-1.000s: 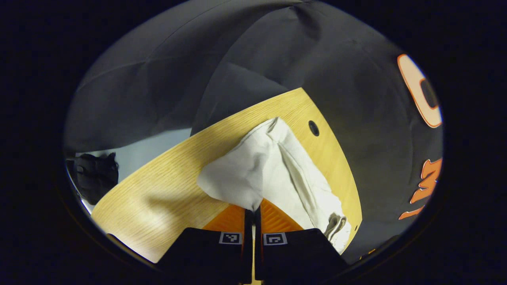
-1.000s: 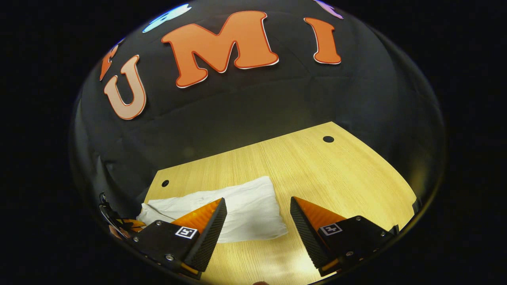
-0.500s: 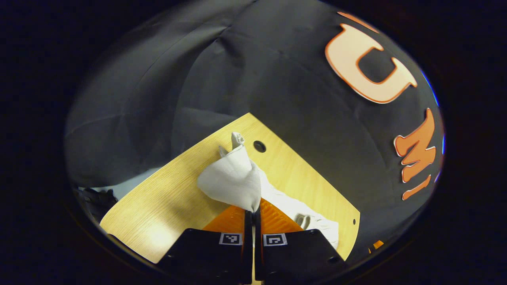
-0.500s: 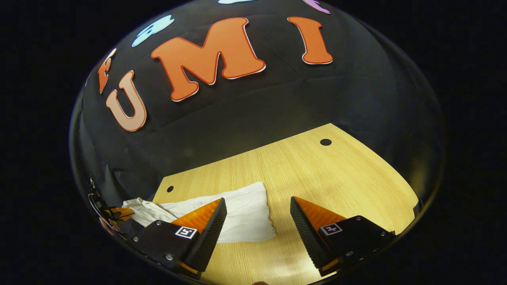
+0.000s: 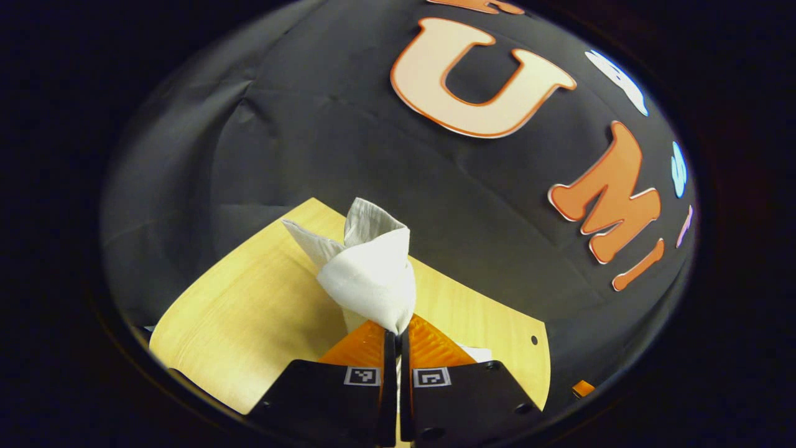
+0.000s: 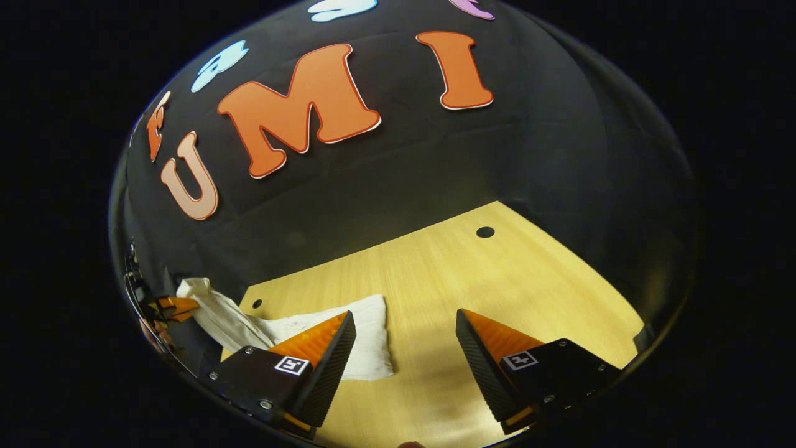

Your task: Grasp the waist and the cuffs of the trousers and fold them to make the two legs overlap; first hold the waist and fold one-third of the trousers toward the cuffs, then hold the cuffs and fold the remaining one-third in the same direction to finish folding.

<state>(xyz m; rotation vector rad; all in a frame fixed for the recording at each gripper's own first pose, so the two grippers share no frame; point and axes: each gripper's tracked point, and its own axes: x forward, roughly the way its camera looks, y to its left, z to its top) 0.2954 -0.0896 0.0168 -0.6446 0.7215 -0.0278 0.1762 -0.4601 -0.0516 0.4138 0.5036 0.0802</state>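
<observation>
The left gripper (image 5: 397,333) pinches a small bunch of the white trousers (image 5: 372,274) at lower centre above the wooden table (image 5: 249,323), while the right gripper (image 6: 404,339) hangs wide open, so the thin cloth may slip out.

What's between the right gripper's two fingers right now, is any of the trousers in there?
Mostly bare table, in the right gripper view. The trousers reach just past the finger on that view's left; the right gripper is open, gripping nothing.
</observation>
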